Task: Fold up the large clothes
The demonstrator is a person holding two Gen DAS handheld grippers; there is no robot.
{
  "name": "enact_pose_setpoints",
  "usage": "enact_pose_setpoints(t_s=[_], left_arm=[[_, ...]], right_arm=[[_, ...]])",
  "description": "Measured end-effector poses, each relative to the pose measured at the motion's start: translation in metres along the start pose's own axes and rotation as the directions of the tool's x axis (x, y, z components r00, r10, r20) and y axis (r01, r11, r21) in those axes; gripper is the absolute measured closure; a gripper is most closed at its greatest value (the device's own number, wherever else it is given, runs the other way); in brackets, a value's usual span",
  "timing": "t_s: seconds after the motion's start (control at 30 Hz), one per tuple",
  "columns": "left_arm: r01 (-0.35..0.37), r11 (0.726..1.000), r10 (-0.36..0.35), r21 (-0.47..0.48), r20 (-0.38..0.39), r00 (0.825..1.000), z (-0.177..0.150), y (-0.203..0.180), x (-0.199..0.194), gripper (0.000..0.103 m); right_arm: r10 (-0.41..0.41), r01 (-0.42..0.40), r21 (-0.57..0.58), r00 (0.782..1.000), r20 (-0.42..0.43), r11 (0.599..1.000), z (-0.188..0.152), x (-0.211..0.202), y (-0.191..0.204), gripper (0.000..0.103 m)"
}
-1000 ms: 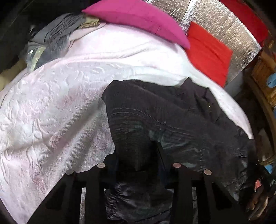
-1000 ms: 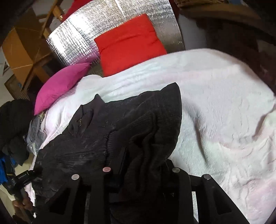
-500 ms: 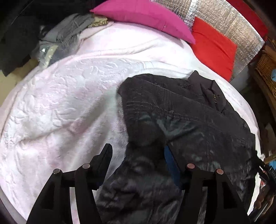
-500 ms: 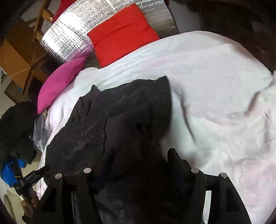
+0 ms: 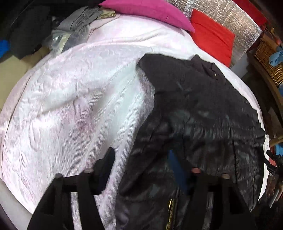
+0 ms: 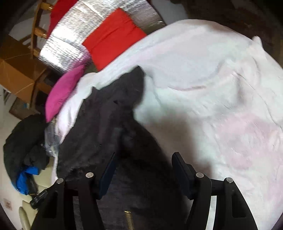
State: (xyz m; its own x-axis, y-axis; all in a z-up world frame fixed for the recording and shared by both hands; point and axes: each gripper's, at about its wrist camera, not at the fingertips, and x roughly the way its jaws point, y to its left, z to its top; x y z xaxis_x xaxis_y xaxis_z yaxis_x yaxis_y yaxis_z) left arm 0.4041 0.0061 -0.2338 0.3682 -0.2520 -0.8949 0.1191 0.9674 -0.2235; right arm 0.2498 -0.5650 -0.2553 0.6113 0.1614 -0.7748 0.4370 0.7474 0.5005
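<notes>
Left gripper: lower centre, jaws closing, gripping nothing, over the edge of the black jacket, centre-right on the white bedspread. Right gripper: parted, empty above the jacket. Advice: regrip hem corners evenly.

soft daylight, motion blur, fisheye warp

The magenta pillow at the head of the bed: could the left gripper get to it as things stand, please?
Probably yes. The left gripper, jaws closing with nothing pressed between them, is over the black jacket. Between it and the magenta pillow lies only open white bedspread.
</notes>
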Motion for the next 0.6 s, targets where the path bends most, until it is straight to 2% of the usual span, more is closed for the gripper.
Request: enact_pose_setpoints(t_s=[0.03, 0.07, 0.1, 0.17, 0.27, 0.3, 0.33, 0.43, 0.47, 0.53, 0.6], left_arm=[[0.002, 1.000, -0.002, 0.000, -0.009, 1.000, -0.004, 0.002, 0.000, 0.056], [0.006, 1.000, -0.006, -0.001, -0.015, 1.000, -0.008, 0.003, 0.000, 0.059], [0.013, 1.000, -0.013, -0.004, -0.020, 1.000, -0.013, 0.004, 0.000, 0.062], [0.006, 1.000, -0.006, -0.011, -0.026, 1.000, -0.024, 0.005, -0.001, 0.064], [-0.026, 1.000, 0.025, -0.003, -0.022, 0.999, -0.035, 0.000, -0.002, 0.064], [-0.047, 0.999, 0.046, -0.002, -0.020, 0.999, -0.038, 0.000, -0.002, 0.058], [-0.055, 0.998, 0.055, 0.002, -0.024, 0.998, -0.041, -0.001, -0.001, 0.056], [-0.060, 0.998, 0.061, 0.036, -0.021, 0.998, -0.051, -0.004, -0.002, 0.057], [-0.068, 0.997, 0.069, 0.047, -0.014, 0.998, -0.053, -0.006, -0.002, 0.061], [-0.066, 0.996, 0.067, 0.060, -0.003, 0.998, -0.056, -0.010, -0.005, 0.081], [-0.063, 0.995, 0.061, 0.077, 0.019, 0.998, -0.059, -0.016, -0.011, 0.083]], right_arm=[[-0.012, 0.012, -0.001, 1.000, -0.010, 1.000, -0.003, 0.003, -0.004, 0.035], [-0.012, 0.012, 0.001, 1.000, -0.020, 1.000, -0.007, 0.002, -0.008, 0.040], [-0.006, 0.006, 0.003, 0.999, -0.039, 1.000, -0.011, 0.005, -0.011, 0.053], [-0.013, 0.011, -0.032, 0.998, -0.060, 0.999, -0.018, 0.006, -0.006, 0.066], [-0.034, 0.031, -0.124, 0.999, -0.020, 0.992, -0.032, -0.003, 0.015, 0.068], [-0.024, 0.023, -0.142, 1.000, -0.006, 0.990, -0.035, -0.007, 0.021, 0.068], [-0.021, 0.021, -0.142, 1.000, 0.001, 0.990, -0.038, -0.008, 0.023, 0.068], [-0.083, 0.080, -0.121, 0.996, -0.021, 0.989, -0.041, 0.000, 0.019, 0.068], [-0.095, 0.091, -0.115, 0.995, -0.034, 0.989, -0.042, 0.004, 0.018, 0.068], [-0.118, 0.112, -0.105, 0.991, -0.054, 0.988, -0.044, 0.008, 0.013, 0.067], [-0.102, 0.097, -0.113, 0.994, -0.043, 0.989, -0.048, 0.003, 0.012, 0.068]])
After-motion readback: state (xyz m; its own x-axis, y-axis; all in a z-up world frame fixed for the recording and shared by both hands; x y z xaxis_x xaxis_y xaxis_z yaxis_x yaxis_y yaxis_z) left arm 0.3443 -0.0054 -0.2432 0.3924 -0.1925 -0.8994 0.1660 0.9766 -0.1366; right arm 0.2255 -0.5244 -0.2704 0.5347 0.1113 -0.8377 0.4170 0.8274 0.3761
